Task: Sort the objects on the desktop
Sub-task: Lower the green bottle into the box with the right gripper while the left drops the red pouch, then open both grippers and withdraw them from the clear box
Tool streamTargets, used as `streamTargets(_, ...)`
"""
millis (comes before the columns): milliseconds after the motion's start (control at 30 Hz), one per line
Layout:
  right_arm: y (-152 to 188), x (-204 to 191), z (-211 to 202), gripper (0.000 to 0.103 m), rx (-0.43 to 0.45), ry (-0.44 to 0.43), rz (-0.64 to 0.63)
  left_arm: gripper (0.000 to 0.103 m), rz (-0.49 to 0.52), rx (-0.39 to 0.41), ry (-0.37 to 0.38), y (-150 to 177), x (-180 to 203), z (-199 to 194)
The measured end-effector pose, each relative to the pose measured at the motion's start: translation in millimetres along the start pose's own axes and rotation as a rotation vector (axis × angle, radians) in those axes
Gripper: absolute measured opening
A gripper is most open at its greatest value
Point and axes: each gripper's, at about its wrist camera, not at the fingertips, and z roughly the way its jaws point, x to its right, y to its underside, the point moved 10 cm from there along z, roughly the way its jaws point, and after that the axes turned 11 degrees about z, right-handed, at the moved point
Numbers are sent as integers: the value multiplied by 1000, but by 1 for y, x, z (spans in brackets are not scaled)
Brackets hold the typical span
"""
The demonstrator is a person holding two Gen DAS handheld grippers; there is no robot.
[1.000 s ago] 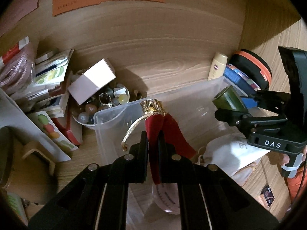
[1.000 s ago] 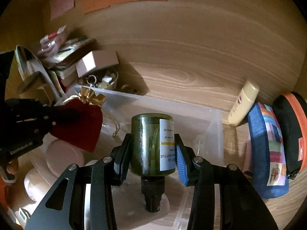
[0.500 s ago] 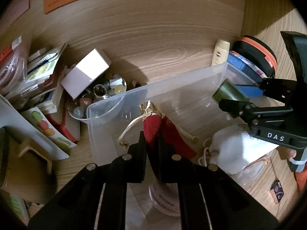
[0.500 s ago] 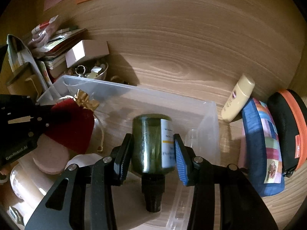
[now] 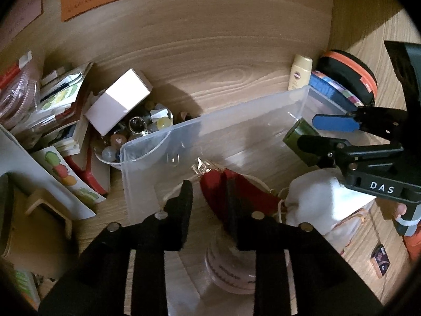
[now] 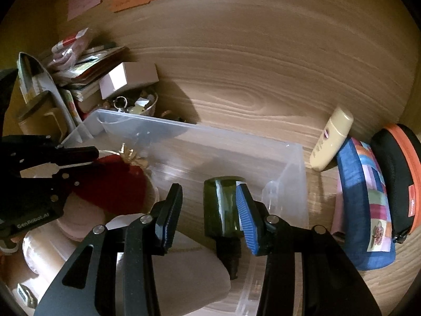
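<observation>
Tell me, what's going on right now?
Left gripper jaws opening, red pouch loose between them. Right gripper open, green bottle leaning on its blue pad. Both over clear bin; nothing blocking.

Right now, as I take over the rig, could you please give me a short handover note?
Left gripper: fingers opening, red pouch between them, low in the clear bin.
Right gripper: open, green bottle against one pad only, over the bin.
Done: white pouch in the bin.
To do: cream tube, blue case and black case lie outside it.
</observation>
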Motion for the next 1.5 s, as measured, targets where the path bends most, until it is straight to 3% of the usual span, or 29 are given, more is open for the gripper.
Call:
streamTargets(100,-2,-2,-3,40,4,-20,12,42,0,14,7,-3,-1,-6)
streamTargets(167,-3,-1,-5,47,11,-25,22,49,-3,32,6,-6,-3,-12)
streamTargets(400,-13,1,-23,60,57,-15,30,57,-11,65,-12,-13,-9,-26)
streamTargets(500,-20,0,-36,65,86,-6,25,65,-18,86,-23,-13,-10,-38)
streamTargets(633,-25,-2,-56,80,127,-3,33,79,-12,117,-48,-12,-10,-57)
streamTargets(733,-24,-3,-71,83,144,-14,48,92,-26,139,-63,-11,-14,-75)
streamTargets(1133,5,-9,-124,87,206,46,2,100,-33,209,-108,11,-6,-129)
streamTargets(1500,66,-5,-142,89,171,82,-15,100,-26,154,-102,52,29,-130)
